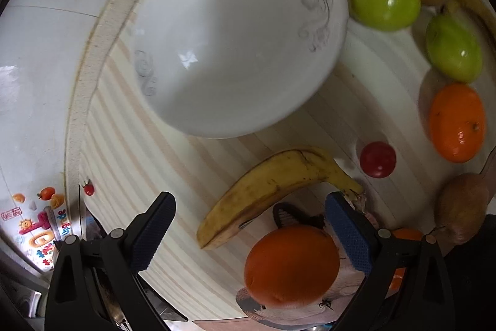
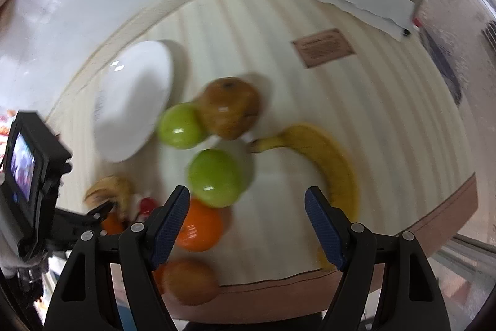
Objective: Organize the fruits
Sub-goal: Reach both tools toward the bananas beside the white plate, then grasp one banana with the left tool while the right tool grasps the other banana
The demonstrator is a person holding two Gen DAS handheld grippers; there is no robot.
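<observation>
Both tongs stand wide apart and hold nothing: the left tongs [image 1: 245,234] point steeply down over the near edge of the table [image 1: 130,151], with a spotted banana [image 1: 272,185] and an orange [image 1: 291,266] between their pads, probably because these lie nearest for a first pick. The right tongs [image 2: 248,225] also tilt downward, over bare table between a green apple [image 2: 217,176] and a yellow banana [image 2: 328,163]. Farther out, the empty white bowl [image 1: 235,33] waits near the table's far rim, likely as the fruits' destination.
</observation>
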